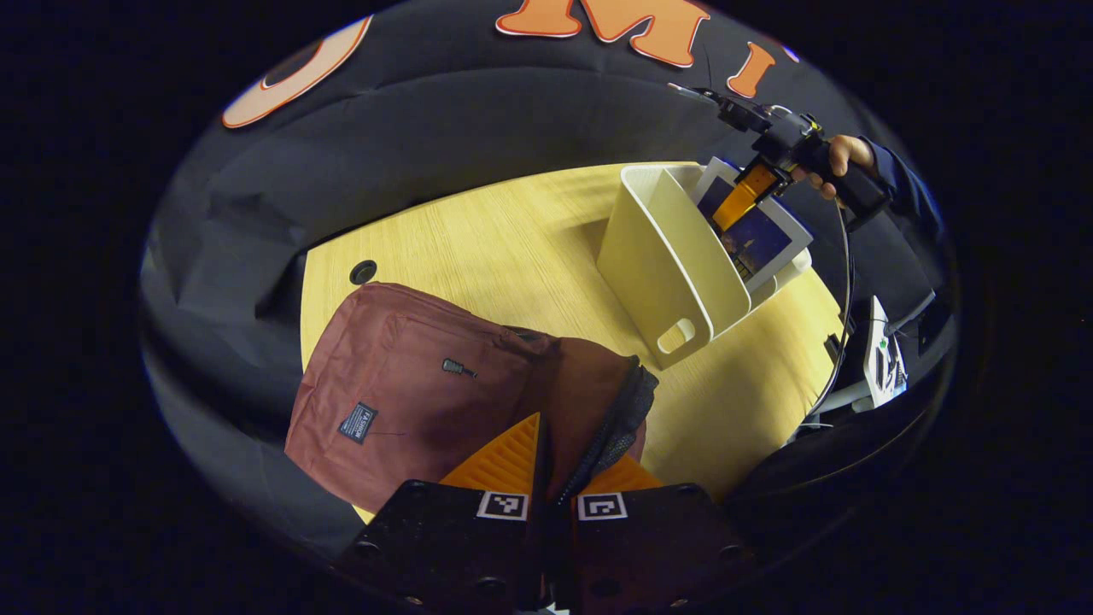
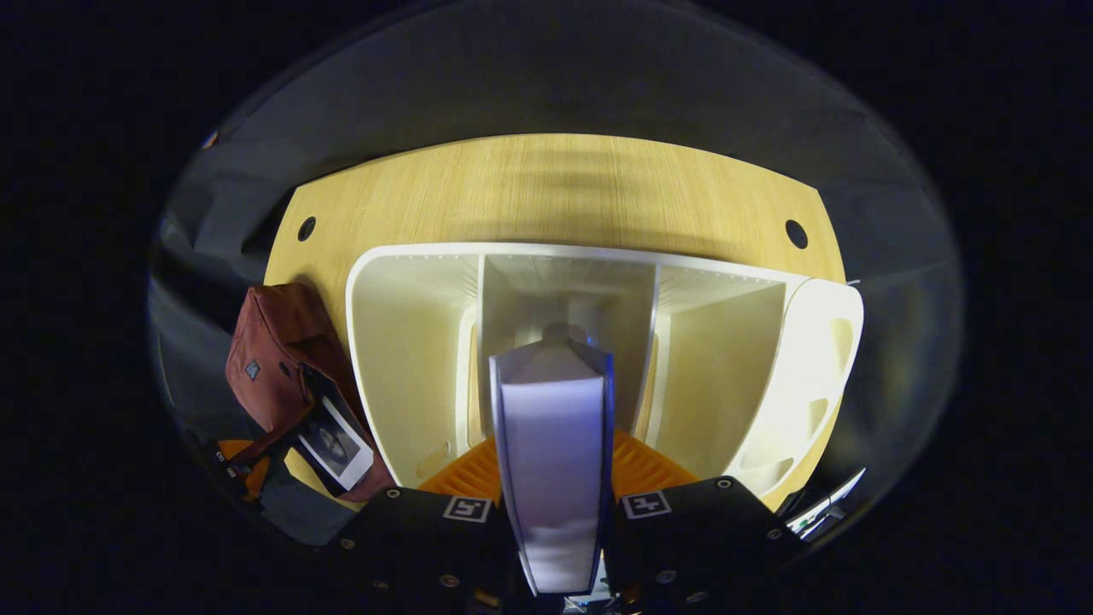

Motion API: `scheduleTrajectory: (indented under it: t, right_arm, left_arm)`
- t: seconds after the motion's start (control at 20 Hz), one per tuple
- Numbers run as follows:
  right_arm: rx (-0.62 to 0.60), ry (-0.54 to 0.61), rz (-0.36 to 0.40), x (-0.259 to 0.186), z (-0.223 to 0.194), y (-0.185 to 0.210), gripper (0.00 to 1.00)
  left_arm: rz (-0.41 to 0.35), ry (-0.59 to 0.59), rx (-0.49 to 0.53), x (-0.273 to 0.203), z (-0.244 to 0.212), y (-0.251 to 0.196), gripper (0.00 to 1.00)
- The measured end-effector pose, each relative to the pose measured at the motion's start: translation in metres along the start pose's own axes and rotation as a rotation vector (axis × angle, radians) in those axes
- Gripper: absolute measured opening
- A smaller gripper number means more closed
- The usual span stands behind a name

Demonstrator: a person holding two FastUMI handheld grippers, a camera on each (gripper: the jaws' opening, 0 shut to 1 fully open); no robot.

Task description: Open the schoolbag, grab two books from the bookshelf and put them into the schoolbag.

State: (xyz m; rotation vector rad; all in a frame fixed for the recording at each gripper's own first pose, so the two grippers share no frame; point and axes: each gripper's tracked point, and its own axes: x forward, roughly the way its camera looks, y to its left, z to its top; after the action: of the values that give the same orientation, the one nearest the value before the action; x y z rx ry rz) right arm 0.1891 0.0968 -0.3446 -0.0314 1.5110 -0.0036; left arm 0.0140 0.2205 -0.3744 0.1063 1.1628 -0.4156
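Observation:
The maroon schoolbag lies on the wooden table, and my left gripper is shut on the dark zipped edge of its opening, holding it up. In the right gripper view the schoolbag sits left of the shelf with a portrait-covered book poking from its mouth, and the left gripper is beside it. My right gripper is shut on a blue-covered book, page edges toward the camera, over the middle compartment of the white bookshelf. From the left gripper view, the right gripper holds that book at the bookshelf.
A hand in a dark sleeve holds the right gripper. A white device with cables stands off the table's right edge. Round cable holes mark the table's far corners. The shelf's side compartments hold nothing.

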Motion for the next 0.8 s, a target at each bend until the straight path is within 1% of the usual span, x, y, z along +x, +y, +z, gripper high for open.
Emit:
scheduleTrajectory:
  t: [0.25,0.4,0.65,0.8]
  right_arm:
    - [0.04,-0.048,-0.005,-0.034,-0.004,-0.007,0.4]
    - [0.05,-0.086,-0.027,-0.059,-0.013,-0.014,0.4]
    - [0.091,-0.161,-0.043,-0.118,-0.028,-0.019,0.4]
    - [0.119,-0.216,-0.048,-0.152,-0.041,-0.013,0.4]
  left_arm:
    - [-0.009,-0.027,0.005,-0.006,-0.003,0.001,0.07]
    - [-0.027,-0.041,-0.004,-0.005,-0.006,0.004,0.07]
    - [-0.059,-0.063,0.021,-0.006,-0.01,0.006,0.07]
    - [-0.084,-0.063,0.058,-0.004,-0.011,0.007,0.07]
